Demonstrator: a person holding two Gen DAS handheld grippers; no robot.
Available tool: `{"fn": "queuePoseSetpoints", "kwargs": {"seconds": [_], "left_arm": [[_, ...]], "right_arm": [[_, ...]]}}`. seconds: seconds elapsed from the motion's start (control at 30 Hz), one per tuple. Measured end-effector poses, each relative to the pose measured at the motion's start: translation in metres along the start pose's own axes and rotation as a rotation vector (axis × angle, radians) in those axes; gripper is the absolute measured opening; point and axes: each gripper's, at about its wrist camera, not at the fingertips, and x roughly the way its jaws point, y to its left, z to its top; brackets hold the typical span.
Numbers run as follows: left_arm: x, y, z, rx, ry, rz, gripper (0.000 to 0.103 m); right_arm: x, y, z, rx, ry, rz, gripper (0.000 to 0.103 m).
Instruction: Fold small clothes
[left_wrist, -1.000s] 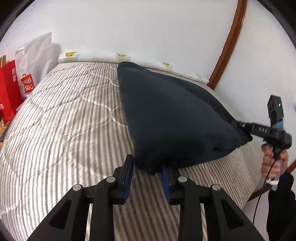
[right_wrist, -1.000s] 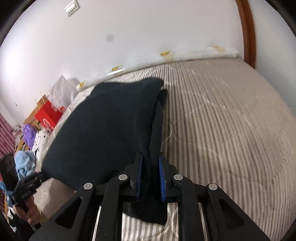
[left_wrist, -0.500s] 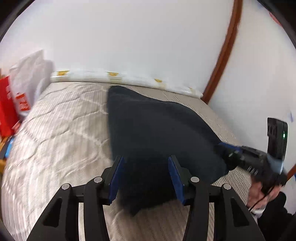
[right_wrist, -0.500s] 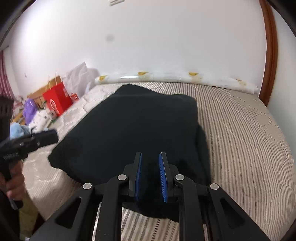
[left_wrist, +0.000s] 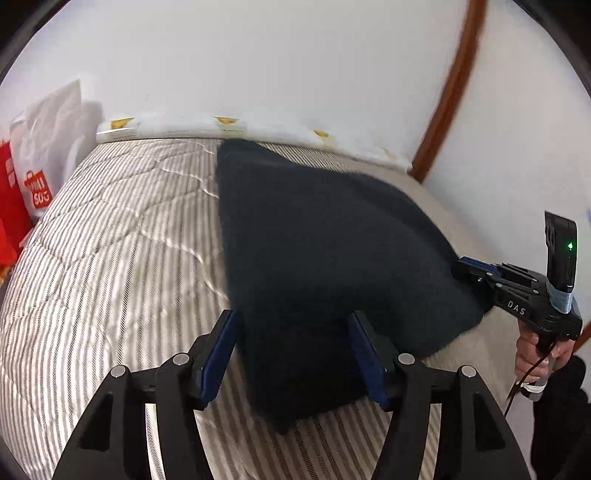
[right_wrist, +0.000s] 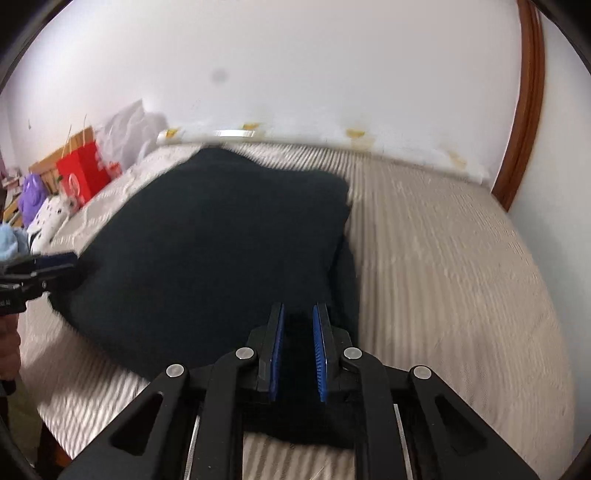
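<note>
A dark navy garment (left_wrist: 325, 251) lies folded on the striped mattress (left_wrist: 122, 258). My left gripper (left_wrist: 295, 328) is open, its blue pads either side of the garment's near corner without gripping it. My right gripper (right_wrist: 298, 328) is shut on the garment's (right_wrist: 221, 251) near edge, cloth pinched between its blue pads. In the left wrist view the right gripper (left_wrist: 469, 267) holds the garment's right corner. In the right wrist view the left gripper (right_wrist: 55, 262) sits at the garment's left edge.
A white rolled cover (left_wrist: 236, 127) lies along the wall at the mattress's far end. Red and white shopping bags (left_wrist: 26, 184) stand left of the bed. Soft toys (right_wrist: 40, 210) lie beside the bed. A wooden door frame (left_wrist: 447, 92) is at the right.
My left gripper has let go of the garment's corner and opened wide. The garment has settled flatter on the mattress. My right gripper stays shut on its edge.
</note>
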Motion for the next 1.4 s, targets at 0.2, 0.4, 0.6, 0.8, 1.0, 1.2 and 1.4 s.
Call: {"fn": "queuePoseSetpoints", "kwargs": {"seconds": [0.2, 0.4, 0.6, 0.8, 1.0, 1.2, 1.4], "left_arm": [[0.018, 0.016, 0.048, -0.008, -0.023, 0.051, 0.058], [0.053, 0.020, 0.090, 0.048, -0.017, 0.067, 0.058], [0.093, 0.026, 0.113, 0.060, 0.015, 0.057, 0.058], [0.123, 0.033, 0.112, 0.028, 0.061, 0.079, 0.062], [0.118, 0.034, 0.111, 0.004, 0.067, 0.060, 0.062], [0.102, 0.022, 0.099, 0.039, 0.063, 0.079, 0.060], [0.076, 0.009, 0.078, 0.045, 0.058, 0.091, 0.060]], "right_arm": [[0.024, -0.033, 0.065, 0.073, -0.005, 0.043, 0.023], [0.089, -0.057, 0.114, 0.121, 0.078, 0.130, 0.032], [0.155, -0.060, 0.123, 0.158, 0.176, 0.153, 0.031], [0.147, -0.061, 0.123, 0.147, 0.023, 0.153, 0.006], [0.168, -0.060, 0.117, 0.114, 0.097, 0.089, 0.008], [0.116, -0.062, 0.107, 0.138, 0.074, 0.080, 0.015], [0.083, -0.040, 0.057, 0.021, 0.107, 0.083, 0.016]]}}
